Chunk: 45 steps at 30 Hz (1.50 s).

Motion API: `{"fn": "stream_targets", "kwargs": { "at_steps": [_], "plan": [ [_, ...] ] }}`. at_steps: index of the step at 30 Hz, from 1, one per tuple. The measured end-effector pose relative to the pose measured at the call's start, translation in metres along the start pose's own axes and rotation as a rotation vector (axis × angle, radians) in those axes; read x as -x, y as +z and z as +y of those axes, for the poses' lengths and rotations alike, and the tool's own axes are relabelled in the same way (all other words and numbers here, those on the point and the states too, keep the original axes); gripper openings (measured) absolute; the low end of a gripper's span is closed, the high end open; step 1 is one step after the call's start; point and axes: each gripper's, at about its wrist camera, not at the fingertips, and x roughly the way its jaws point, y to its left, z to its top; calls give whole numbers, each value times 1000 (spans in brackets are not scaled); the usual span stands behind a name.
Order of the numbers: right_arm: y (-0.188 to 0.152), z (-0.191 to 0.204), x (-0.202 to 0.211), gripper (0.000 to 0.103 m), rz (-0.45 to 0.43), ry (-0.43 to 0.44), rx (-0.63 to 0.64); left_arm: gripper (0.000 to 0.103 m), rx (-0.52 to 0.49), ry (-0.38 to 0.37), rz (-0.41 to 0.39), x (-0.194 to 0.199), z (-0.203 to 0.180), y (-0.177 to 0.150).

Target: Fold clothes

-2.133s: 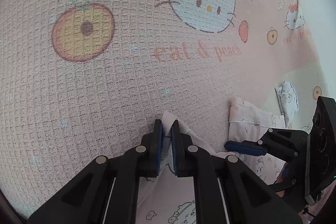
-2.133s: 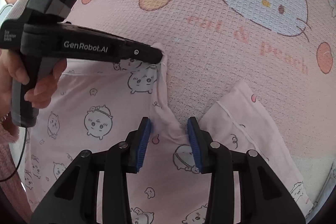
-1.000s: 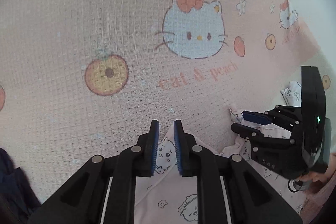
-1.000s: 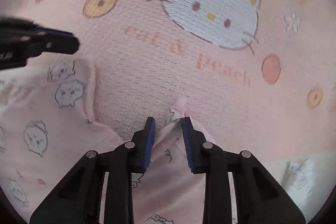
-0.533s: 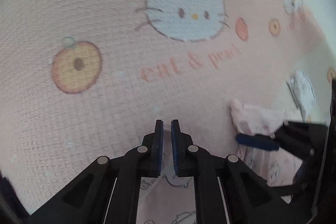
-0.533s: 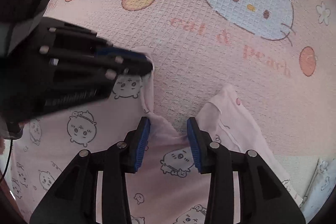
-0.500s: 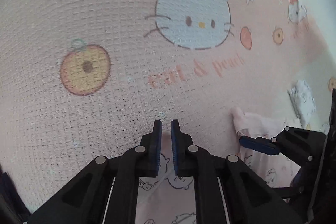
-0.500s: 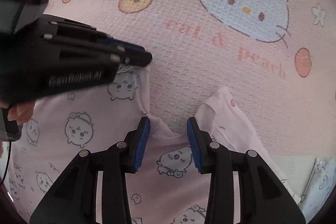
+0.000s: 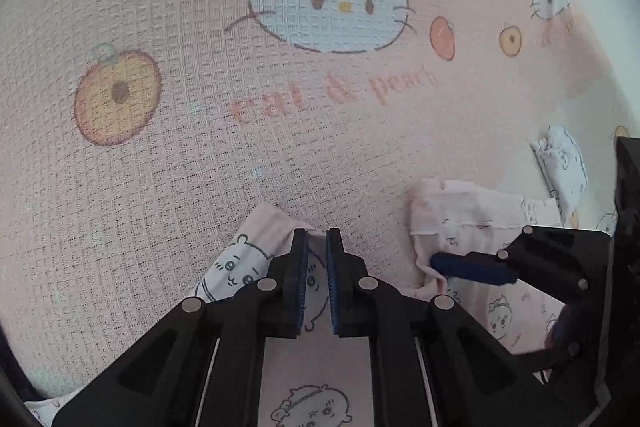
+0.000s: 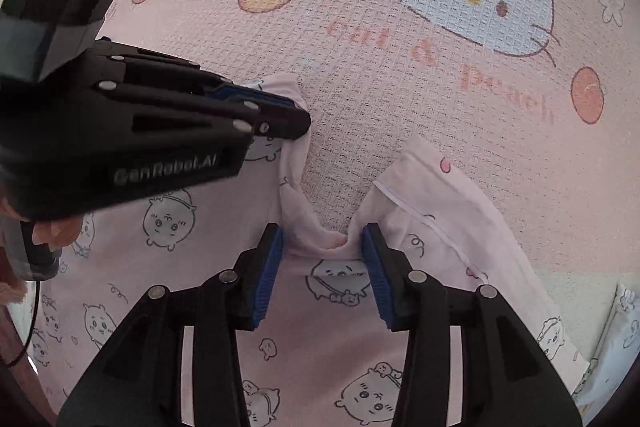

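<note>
In the last half second my left gripper [image 9: 316,259] came forward a little, so a corner of the pink garment [image 10: 168,267] now shows past its fingers; before, this corner was almost hidden behind them. Its jaws are nearly pressed together and pinch this corner, at the lower middle of the left view. My right gripper [image 10: 322,267] did not close: its blue pads [image 10: 268,275] stand spread, one on each side of the small gathered bunch of cloth at the lower middle of the right view. I judge the left corner is secured, but the right one is not yet taken, so the fold cannot start.

The garment is thin, soft jersey with printed cartoon faces and a stitched hem; it wrinkles easily. It lies on a pink waffle-textured blanket [image 9: 200,147] with a cat print, rougher and thicker.
</note>
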Motion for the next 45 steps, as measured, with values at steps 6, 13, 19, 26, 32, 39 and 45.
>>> {"fn": "stream_targets", "kwargs": {
  "at_steps": [6, 13, 19, 26, 32, 39, 45],
  "plan": [
    [-11, -14, -13, 42, -35, -17, -89, 10, -140, 42, 125, -10, -26, -31],
    [-5, -6, -26, 43, -70, -10, -92, 11, -42, -5, 59, 7, -15, -22],
    [21, 8, -65, 43, -7, -15, -49, 11, 26, -14, 42, 3, -12, -27],
    [9, 26, -80, 45, 5, 15, 11, 12, 58, -78, -6, 5, -10, -28],
    [22, 15, -91, 44, -44, 38, -69, 13, -84, 0, 107, -12, -29, -29],
    [50, 25, -117, 47, 8, 37, -2, 13, -72, -26, 90, 4, -22, -44],
    [67, 35, -143, 45, -19, -34, -34, 14, 18, -38, -15, 17, -8, -28]
  ]
}}
